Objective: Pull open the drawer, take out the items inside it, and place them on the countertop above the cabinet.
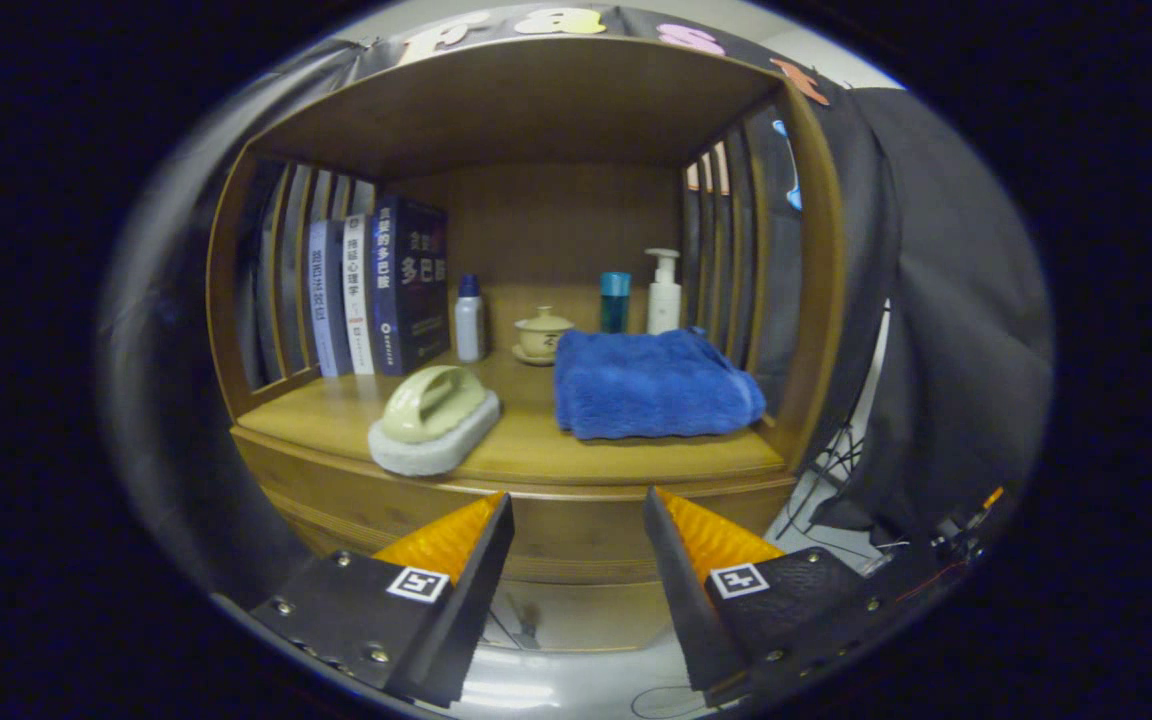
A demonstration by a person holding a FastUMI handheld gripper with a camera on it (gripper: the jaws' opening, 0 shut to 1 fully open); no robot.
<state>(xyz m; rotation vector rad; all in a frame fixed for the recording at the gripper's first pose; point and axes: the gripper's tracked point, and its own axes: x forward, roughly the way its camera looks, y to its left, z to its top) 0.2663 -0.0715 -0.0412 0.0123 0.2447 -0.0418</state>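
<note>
Gripper view, jaws [578, 505] released and empty, brush [434, 417] and towel [654, 385] on countertop [536, 445]

Behind the blue towel [654, 385], the lower parts of the teal cup [615, 300] and pump bottle [663, 292] are hidden; the towel also covers the lidded teacup's [542, 334] right edge.

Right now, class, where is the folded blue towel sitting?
In the gripper view, the blue towel lies on the countertop beyond the open gripper, right of the scrub brush and in front of the pump bottle.

three books [376, 290], three bottles [470, 320], one towel [654, 385], one brush [433, 418]
</note>
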